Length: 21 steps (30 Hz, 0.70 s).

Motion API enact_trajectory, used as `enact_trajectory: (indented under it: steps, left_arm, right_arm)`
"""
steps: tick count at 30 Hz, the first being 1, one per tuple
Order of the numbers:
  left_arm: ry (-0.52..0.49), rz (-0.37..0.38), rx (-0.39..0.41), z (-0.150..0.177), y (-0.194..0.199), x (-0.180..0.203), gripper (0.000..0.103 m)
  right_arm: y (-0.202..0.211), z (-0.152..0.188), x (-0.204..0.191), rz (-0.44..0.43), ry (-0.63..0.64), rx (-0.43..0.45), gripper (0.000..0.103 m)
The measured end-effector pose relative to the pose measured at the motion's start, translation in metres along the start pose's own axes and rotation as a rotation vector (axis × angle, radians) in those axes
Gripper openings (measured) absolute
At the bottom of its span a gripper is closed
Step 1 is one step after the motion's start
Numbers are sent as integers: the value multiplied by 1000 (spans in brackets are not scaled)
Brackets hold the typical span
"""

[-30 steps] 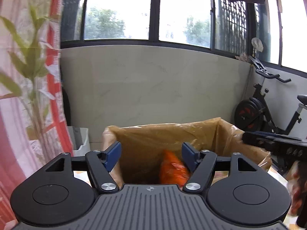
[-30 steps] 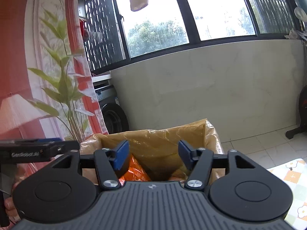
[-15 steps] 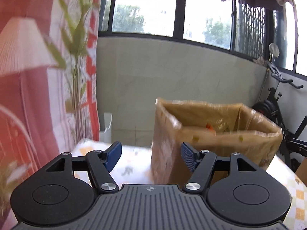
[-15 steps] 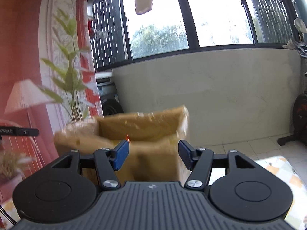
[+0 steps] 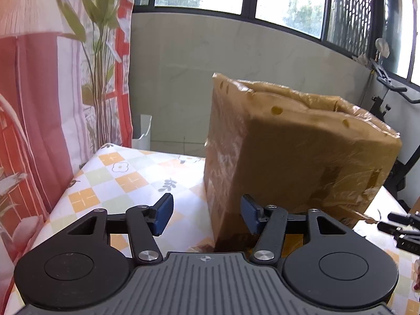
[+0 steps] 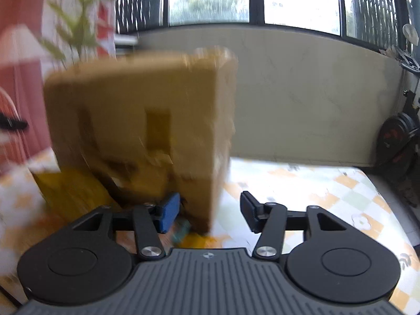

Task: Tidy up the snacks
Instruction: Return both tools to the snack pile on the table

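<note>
Left wrist: low, close, facing the cardboard box (image 5: 302, 152) from its left corner.
Right wrist: low, close, blurred, probably at its right corner.
Shared: box, checked tablecloth (image 5: 126, 176), window wall.

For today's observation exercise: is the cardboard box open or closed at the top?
Open. The cardboard box shows a plastic-lined rim with no flaps across it, seen in the left wrist view.

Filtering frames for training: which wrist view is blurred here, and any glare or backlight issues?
Right wrist view: heavy motion blur on the cardboard box and tablecloth; only the right gripper stays sharp. Left wrist view: the box and left gripper are crisp, fisheye bending the edges. Both views: windows blown out, box faces shaded.
</note>
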State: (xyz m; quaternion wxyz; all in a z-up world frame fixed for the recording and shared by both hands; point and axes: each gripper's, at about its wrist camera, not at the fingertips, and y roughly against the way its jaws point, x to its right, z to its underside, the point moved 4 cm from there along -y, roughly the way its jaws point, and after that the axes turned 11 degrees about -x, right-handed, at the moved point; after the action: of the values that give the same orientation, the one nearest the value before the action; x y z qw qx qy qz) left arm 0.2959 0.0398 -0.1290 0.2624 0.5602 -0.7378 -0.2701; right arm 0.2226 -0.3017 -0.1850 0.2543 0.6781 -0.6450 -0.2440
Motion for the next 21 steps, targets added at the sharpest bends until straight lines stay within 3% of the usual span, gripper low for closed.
enact_trajectory:
  steps: [8, 14, 21]
  left_arm:
    - [10, -15, -37, 5, -15, -8, 56]
    - [11, -14, -58, 8, -24, -7, 56]
    - [16, 4, -66, 12, -28, -3, 56]
  right_arm:
    - [-49, 11, -8, -16, -6, -167, 46]
    - [-54, 15, -18, -18, -8, -175, 46]
    - [-56, 20, -14, -10, -65, -192, 55]
